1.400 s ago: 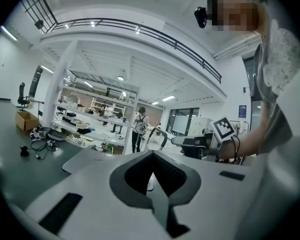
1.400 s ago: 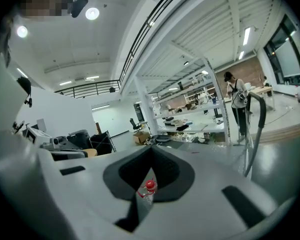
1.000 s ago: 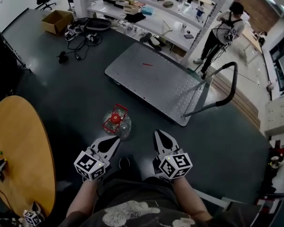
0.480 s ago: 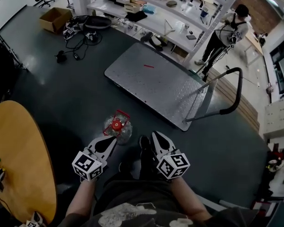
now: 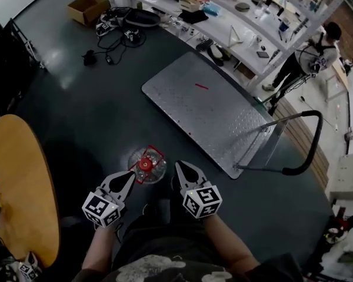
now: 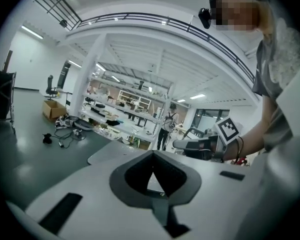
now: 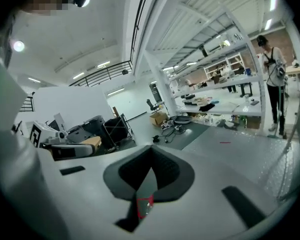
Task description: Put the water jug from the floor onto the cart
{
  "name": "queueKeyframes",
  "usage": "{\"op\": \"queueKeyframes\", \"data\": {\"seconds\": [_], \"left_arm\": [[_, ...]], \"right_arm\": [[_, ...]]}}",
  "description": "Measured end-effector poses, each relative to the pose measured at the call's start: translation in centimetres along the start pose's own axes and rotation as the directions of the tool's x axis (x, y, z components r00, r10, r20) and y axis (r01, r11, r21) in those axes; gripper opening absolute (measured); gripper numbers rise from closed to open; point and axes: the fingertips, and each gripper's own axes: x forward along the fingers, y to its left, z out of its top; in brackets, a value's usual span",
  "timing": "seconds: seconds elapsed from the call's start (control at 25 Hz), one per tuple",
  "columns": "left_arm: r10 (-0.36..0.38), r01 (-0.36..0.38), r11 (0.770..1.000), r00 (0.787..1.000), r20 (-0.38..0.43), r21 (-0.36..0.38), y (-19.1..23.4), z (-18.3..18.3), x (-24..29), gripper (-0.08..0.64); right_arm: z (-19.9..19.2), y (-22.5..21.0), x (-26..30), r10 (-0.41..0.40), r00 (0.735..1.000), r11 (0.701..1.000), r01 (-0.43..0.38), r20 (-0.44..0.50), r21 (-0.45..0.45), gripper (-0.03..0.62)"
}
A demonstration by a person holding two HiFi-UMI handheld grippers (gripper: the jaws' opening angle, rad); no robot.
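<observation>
dark floor all around you, and the steel platform cart sits ahead and to your right. the clear water jug with the red cap stands upright on the floor, short of the cart's near edge. your left gripper and right gripper flank it low and close, fingers pinched together on both, holding nothing.

Open floor between water jug and cart, handle at its right end, round table left.
</observation>
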Motion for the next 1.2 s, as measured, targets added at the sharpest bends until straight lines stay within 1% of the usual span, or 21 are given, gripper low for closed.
{"op": "queueKeyframes", "data": {"seconds": [0.08, 0.16, 0.24, 0.36, 0.48, 0.6, 0.72, 0.8, 0.92, 1.0, 1.12, 1.2], "left_arm": [[0.014, -0.014, 1.0, 1.0, -0.012, -0.003, 0.5, -0.3, 1.5, 0.002], [0.03, -0.03, 1.0, 0.999, -0.023, -0.005, 0.7, -0.8, 2.6, 0.002], [0.062, -0.062, 0.998, 0.997, -0.039, -0.012, 1.2, -1.6, 3.4, 0.002], [0.144, -0.147, 0.987, 0.988, -0.064, -0.056, 3.0, -3.4, 4.5, 0.002], [0.231, -0.237, 0.964, 0.971, -0.058, -0.12, 5.3, -5.6, 5.5, 0.002], [0.286, -0.292, 0.942, 0.956, -0.063, -0.164, 6.7, -7.1, 6.0, 0.002], [0.32, -0.329, 0.93, 0.944, -0.078, -0.164, 7.8, -7.9, 6.3, 0.002], [0.35, -0.36, 0.918, 0.933, -0.088, -0.167, 8.3, -8.9, 6.4, 0.002], [0.396, -0.404, 0.886, 0.915, -0.083, -0.226, 8.9, -10.8, 6.3, 0.002], [0.404, -0.41, 0.875, 0.911, -0.081, -0.256, 9.7, -11.9, 6.6, 0.002], [0.393, -0.406, 0.875, 0.914, -0.103, -0.265, 10.8, -13.6, 6.9, 0.002], [0.396, -0.41, 0.863, 0.912, -0.108, -0.295, 11.2, -14.7, 6.8, 0.002]], "right_arm": [[0.0, -1.3, 1.8, 0.021, 0.999, 1.0, -0.021, -0.029, -0.009, -0.011], [-0.7, -2.4, 3.4, 0.042, 0.996, 0.999, -0.045, -0.079, -0.027, -0.011], [-1.7, -3.3, 4.9, 0.066, 0.989, 0.996, -0.074, -0.131, -0.057, -0.011], [-3.7, -4.4, 7.4, 0.114, 0.974, 0.988, -0.132, -0.195, -0.077, -0.011], [-6.4, -5.8, 10.1, 0.155, 0.956, 0.98, -0.181, -0.251, -0.086, -0.011], [-8.8, -6.7, 12.4, 0.178, 0.929, 0.971, -0.22, -0.325, -0.095, -0.009], [-10.8, -7.8, 14.3, 0.168, 0.898, 0.964, -0.235, -0.406, -0.121, -0.009], [-12.0, -8.8, 15.0, 0.156, 0.885, 0.964, -0.234, -0.439, -0.128, -0.009], [-13.7, -9.9, 15.6, 0.151, 0.861, 0.959, -0.246, -0.486, -0.139, -0.009], [-14.8, -10.0, 16.4, 0.161, 0.841, 0.95, -0.273, -0.516, -0.149, -0.009], [-16.1, -9.8, 17.6, 0.163, 0.821, 0.941, -0.295, -0.547, -0.163, -0.006], [-17.2, -9.6, 18.1, 0.162, 0.801, 0.936, -0.309, -0.577, -0.166, 0.008]]}}
